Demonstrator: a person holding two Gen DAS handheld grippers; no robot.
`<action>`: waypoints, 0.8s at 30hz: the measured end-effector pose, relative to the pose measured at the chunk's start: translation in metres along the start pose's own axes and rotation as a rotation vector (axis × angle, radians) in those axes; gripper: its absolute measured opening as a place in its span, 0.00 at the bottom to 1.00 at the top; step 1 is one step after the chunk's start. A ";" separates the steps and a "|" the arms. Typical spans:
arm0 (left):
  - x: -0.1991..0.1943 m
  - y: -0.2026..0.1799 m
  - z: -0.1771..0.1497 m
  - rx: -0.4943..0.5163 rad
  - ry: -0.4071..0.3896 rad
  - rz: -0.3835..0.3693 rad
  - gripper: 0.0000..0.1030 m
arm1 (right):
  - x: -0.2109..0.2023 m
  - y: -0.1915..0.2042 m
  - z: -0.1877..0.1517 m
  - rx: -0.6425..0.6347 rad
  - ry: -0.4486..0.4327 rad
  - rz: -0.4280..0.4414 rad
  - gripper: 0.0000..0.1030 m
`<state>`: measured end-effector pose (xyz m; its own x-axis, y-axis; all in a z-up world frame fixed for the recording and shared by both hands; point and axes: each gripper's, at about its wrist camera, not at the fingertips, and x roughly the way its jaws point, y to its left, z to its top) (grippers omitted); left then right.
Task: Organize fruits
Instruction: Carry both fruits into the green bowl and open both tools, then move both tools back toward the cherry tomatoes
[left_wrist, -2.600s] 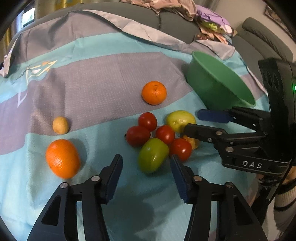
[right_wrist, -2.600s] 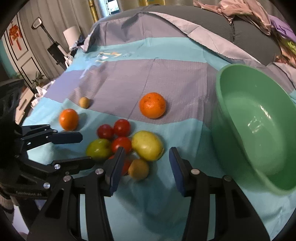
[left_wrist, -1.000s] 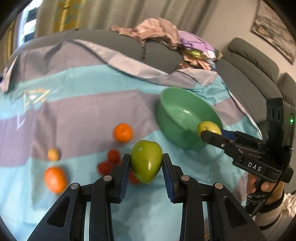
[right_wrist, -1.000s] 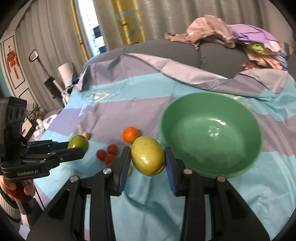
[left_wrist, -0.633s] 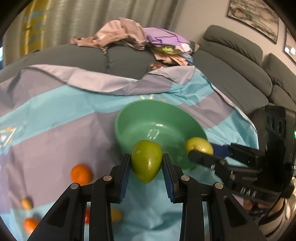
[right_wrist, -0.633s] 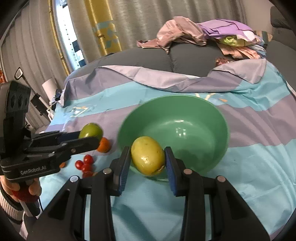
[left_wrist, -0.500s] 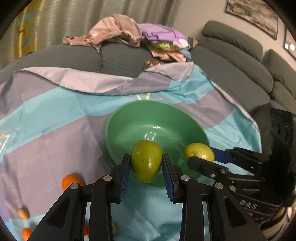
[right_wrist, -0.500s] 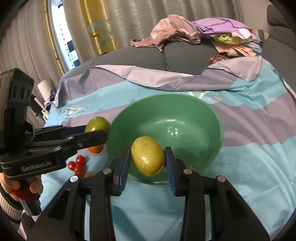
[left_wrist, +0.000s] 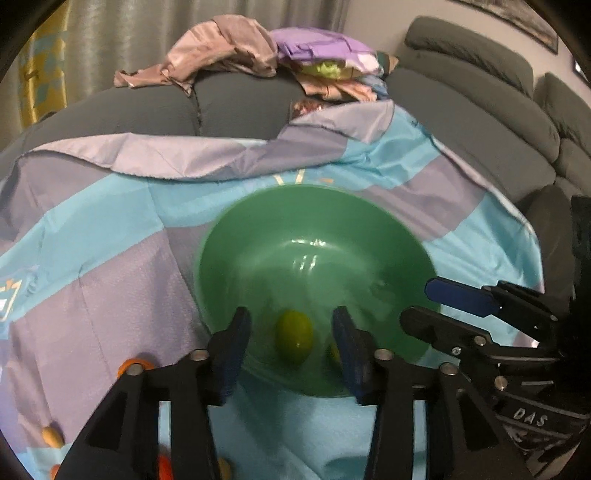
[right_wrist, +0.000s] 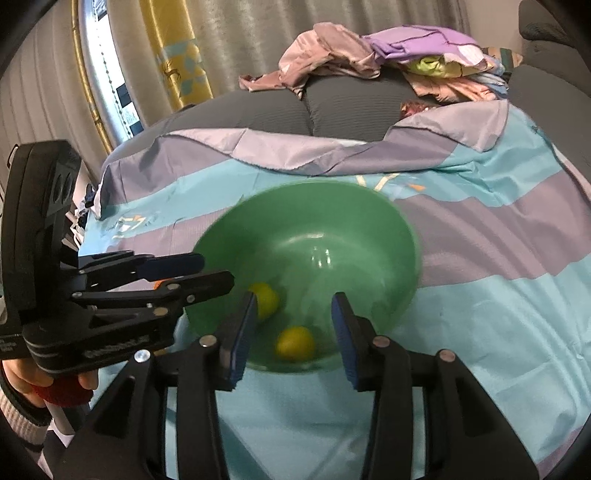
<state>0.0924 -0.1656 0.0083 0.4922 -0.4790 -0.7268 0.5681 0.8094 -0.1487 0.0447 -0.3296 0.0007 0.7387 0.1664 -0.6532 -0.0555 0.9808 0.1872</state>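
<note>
A grey sofa (left_wrist: 240, 107) carries a striped teal and lilac cloth (left_wrist: 110, 266) spread across its seat. Directly on the cloth stand a green bowl (left_wrist: 258, 236) and, beside it, an orange (left_wrist: 127, 363) plus several small fruits, partly hidden. A heap of clothes (right_wrist: 388, 55) lies on the sofa's back.

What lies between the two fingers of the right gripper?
In the right wrist view, the yellow fruit lies loose in the green plastic bowl, below the opening right gripper.

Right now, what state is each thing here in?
Green bowl: upright, two fruits inside.
Green fruit: loose in the bowl.
Yellow fruit: loose in the bowl.
Left gripper: fingers opening, gripping nothing.
Right gripper: fingers opening, gripping nothing.
</note>
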 end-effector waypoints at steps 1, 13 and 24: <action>-0.005 0.002 0.000 -0.009 -0.012 0.000 0.48 | -0.005 -0.001 -0.001 0.005 -0.007 0.000 0.43; -0.099 0.078 -0.094 -0.256 -0.014 0.188 0.48 | -0.053 0.013 -0.015 0.013 -0.042 0.048 0.52; -0.129 0.098 -0.166 -0.376 0.034 0.179 0.48 | -0.030 0.092 -0.051 -0.152 0.120 0.210 0.55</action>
<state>-0.0244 0.0321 -0.0237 0.5354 -0.3129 -0.7845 0.1921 0.9496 -0.2476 -0.0166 -0.2391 0.0000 0.6163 0.3692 -0.6956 -0.3054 0.9262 0.2210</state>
